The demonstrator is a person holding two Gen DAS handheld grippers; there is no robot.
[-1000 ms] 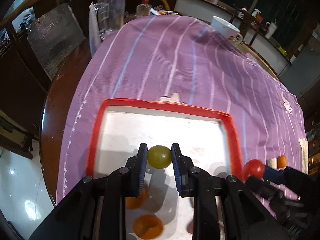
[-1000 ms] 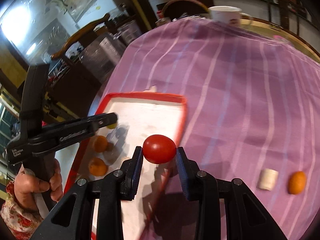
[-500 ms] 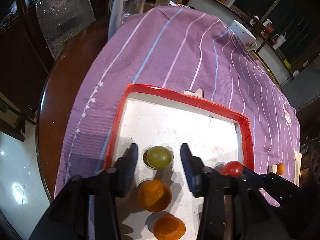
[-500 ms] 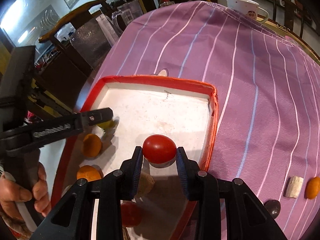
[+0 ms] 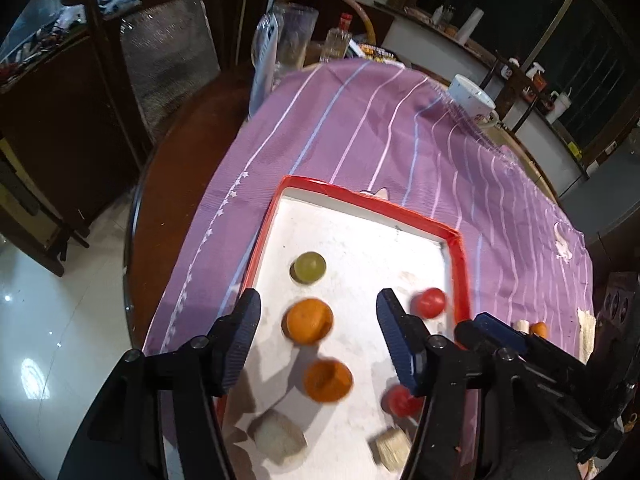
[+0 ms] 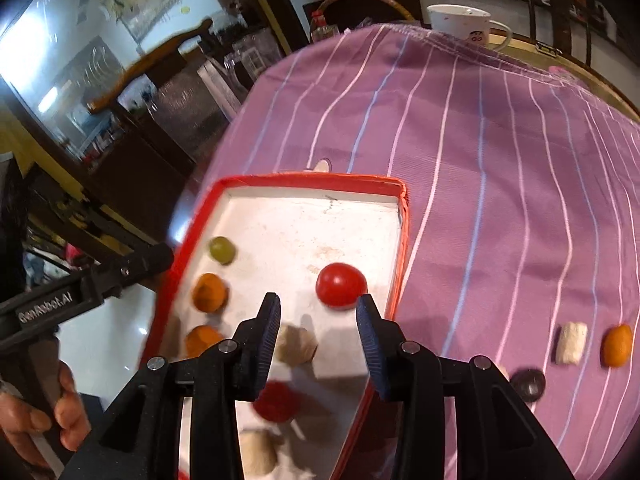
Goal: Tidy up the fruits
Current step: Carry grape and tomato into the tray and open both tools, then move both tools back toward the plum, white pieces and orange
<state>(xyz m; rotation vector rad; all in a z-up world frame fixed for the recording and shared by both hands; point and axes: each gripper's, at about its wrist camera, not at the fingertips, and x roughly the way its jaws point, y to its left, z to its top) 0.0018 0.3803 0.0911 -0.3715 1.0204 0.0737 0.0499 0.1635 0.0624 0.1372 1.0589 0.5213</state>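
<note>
The tray (image 6: 403, 240) is white with a red rim. The cloth (image 6: 500, 184) is purple with pale stripes. One fruit (image 6: 222, 249) looks yellow-green, a bit blurry.

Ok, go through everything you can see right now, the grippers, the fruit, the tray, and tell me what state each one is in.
left gripper: open, empty, above the tray
right gripper: open, empty
red-rimmed tray: flat on the cloth, holding fruit
green fruit: resting in the tray
red tomato: resting in the tray, free of the gripper
small orange fruit: lying on the purple cloth, outside the tray
white mug: upright at the table's far edge
</note>
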